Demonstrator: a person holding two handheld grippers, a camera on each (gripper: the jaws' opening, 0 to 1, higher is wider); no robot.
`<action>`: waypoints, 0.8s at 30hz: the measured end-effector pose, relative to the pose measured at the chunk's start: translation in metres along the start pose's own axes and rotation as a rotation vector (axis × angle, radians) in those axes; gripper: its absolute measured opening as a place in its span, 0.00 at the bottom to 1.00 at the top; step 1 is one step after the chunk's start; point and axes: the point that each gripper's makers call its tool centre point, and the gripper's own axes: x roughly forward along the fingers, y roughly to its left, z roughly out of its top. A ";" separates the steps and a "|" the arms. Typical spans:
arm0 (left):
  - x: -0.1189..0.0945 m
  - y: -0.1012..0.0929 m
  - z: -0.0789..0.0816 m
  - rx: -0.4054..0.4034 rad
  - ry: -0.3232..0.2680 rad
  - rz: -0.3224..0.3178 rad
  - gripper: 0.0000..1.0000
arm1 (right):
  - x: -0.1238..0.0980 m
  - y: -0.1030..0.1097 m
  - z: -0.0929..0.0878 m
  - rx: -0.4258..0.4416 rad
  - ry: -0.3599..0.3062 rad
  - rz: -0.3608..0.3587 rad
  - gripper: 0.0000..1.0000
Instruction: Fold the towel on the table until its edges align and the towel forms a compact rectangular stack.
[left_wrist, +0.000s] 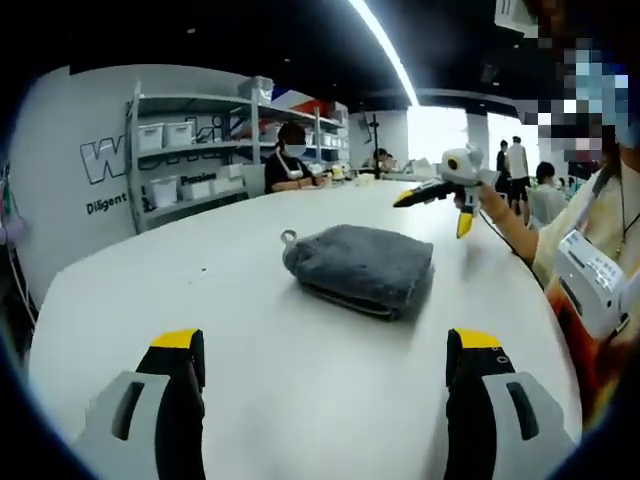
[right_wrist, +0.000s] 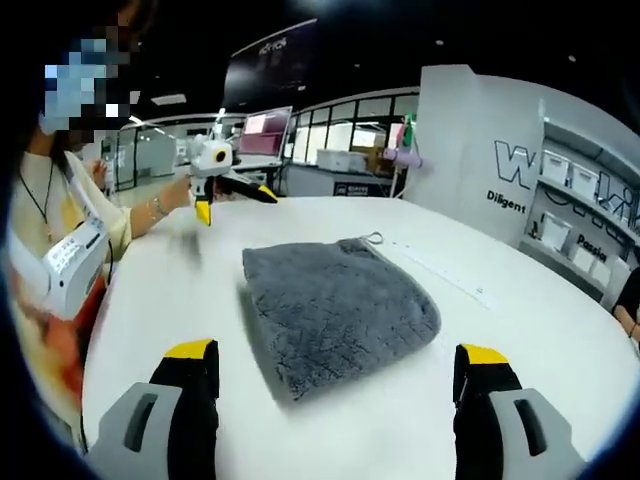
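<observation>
Already the towel (left_wrist: 362, 268) sits mid-frame on the table (left_wrist: 250, 400) as a compact grey stack, its loop (left_wrist: 288, 238) at the upper left corner. Both the left gripper (left_wrist: 335, 365) and right gripper (right_wrist: 335, 375) hang above the table with jaws spread, holding nothing. Probably only checking remains: nudge any stray edge flush, pressing lightly so layers don't slide.

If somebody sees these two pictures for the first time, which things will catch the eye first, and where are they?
First the grey towel, folded into a thick rectangle in the middle of the white table, with a small loop at one corner. Next, the yellow-tipped jaws of the left gripper and the right gripper, both wide apart and holding nothing. A seated person works at the table's far edge in the left gripper view.
</observation>
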 end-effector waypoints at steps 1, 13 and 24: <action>-0.003 0.000 0.000 -0.007 -0.009 0.004 0.99 | 0.000 0.000 -0.001 -0.003 -0.005 -0.007 1.00; -0.004 -0.011 -0.018 -0.026 0.009 0.005 0.99 | 0.000 -0.018 -0.016 0.071 -0.038 -0.063 1.00; 0.000 -0.014 -0.031 -0.017 0.074 -0.005 0.99 | -0.003 -0.029 -0.024 0.121 -0.046 -0.093 1.00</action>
